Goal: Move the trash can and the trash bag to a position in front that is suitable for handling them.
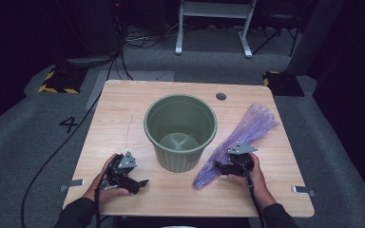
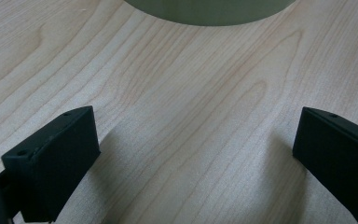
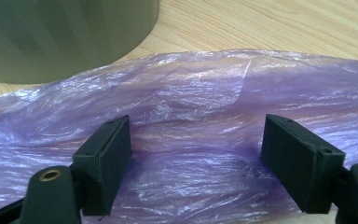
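Green bin (image 3: 60,37): cut off by the top and left edges in the right gripper view; in the left gripper view only a strip of its base is kept.
Purple bag (image 3: 191,116): cut off left, right and below the bin.
Bag beside the bin, high view: partly hidden by the right gripper (image 1: 233,164).

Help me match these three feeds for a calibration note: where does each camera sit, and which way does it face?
High view: above the person's side, facing forward and down on the table; both forearms and tools.
Left gripper view: on the left tool, facing bare wood and the green bin.
Right gripper view: on the right tool, over the purple bag.
Both gripper views share the bin.
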{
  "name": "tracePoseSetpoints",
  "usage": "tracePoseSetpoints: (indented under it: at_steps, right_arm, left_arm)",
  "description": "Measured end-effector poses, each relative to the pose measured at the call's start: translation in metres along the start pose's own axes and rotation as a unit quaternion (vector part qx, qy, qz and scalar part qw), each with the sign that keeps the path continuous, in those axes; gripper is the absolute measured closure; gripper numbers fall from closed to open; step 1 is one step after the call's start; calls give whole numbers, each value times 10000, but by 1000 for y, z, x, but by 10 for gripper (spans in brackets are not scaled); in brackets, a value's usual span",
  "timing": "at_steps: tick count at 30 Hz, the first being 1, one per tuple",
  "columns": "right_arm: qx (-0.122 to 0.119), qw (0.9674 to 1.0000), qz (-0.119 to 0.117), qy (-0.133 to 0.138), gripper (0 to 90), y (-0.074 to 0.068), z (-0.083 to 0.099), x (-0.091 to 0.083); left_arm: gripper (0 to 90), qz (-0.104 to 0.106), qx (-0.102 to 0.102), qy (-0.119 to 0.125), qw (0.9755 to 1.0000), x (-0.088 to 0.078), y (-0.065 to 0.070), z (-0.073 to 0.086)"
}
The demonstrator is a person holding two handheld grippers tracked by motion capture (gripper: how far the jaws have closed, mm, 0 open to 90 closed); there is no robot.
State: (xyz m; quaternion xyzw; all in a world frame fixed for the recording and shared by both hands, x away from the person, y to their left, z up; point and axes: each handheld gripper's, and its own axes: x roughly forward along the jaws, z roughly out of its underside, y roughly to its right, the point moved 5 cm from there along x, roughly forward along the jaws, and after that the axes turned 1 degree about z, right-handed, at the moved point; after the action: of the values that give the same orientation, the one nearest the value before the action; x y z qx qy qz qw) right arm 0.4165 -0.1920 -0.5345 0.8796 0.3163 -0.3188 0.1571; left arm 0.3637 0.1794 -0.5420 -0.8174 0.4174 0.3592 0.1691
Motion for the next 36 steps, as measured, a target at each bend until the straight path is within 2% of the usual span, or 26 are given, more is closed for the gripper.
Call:
tracePoseSetpoints:
  at_steps: [2, 5, 8, 11, 18, 21, 22, 25, 27, 28, 33, 36]
  right_arm:
    - [-192, 9997, -125, 65, 237, 0, -1, -4]
    - [-309, 9989, -289, 214, 218, 2, -4, -12]
    - [-475, 9975, -454, 262, 212, 3, -5, -17]
    - [-566, 9967, -544, 211, 220, 7, -4, -15]
    - [-501, 9959, -748, -1, 282, 12, 1, -2]
    - [-436, 9957, -823, 14, 335, 14, 1, 0]
    - [-378, 9954, -881, 31, 377, 16, 1, 1]
    - [-274, 9968, -754, 44, 498, 22, -1, 1]
    - [-227, 9972, -711, 51, 518, 24, -1, 2]
    - [-136, 9980, -609, 76, 586, 29, -2, 4]
    - [7, 9990, -442, 110, 656, 37, -5, 7]
    - [108, 9997, -178, 130, 769, 46, -5, 8]
  left_arm:
    - [0, 2, 1, -1, 10000, 0, 0, 0]
    - [0, 0, 1, -1, 10000, 0, 0, 0]
    - [0, 2, -6, 3, 10000, 0, 0, 0]
    - [0, 1, 1, -2, 10000, 0, 0, 0]
    - [0, 1, -6, 3, 10000, 0, 0, 0]
    - [0, 4, 4, 6, 10000, 1, 0, -1]
    - [0, 11, 5, 2, 10000, 1, 0, -1]
    - [0, 7, -2, 2, 10000, 1, 0, -1]
    - [0, 19, 14, -2, 10000, 2, -1, -3]
    - [0, 22, 26, 1, 10000, 3, -1, -4]
    - [0, 52, 61, -9, 10000, 5, -2, -5]
    - [0, 81, 88, -13, 9999, 8, -3, -8]
